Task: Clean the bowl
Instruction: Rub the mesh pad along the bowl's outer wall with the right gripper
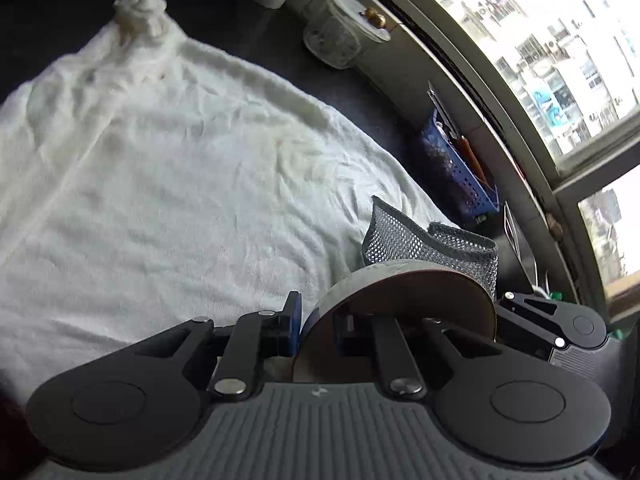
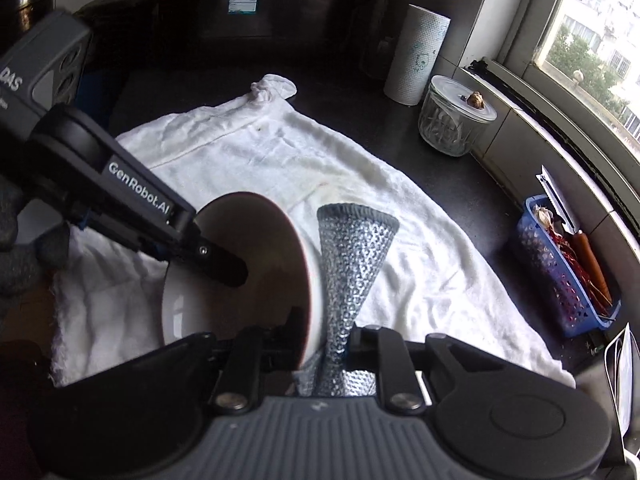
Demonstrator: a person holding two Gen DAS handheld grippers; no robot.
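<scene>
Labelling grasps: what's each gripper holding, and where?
Left gripper clamps the bowl by its rim. Right gripper pinches the mesh cloth at its gathered lower end.

Glossy bowl [image 2: 256, 248], metallic mesh cloth [image 2: 352, 256]

A dark bench [image 2: 352, 92] is seen, running along under a window. A white towel [image 2: 260, 168] is spread across most of it, rumpled, with one corner bunched into a knot at the far end. Beyond the towel, a paper roll [image 2: 416, 56] is stood upright, a lidded glass jar [image 2: 454, 118] just beside it. A blue perforated basket [image 2: 560, 280] is set near the window wall.
</scene>
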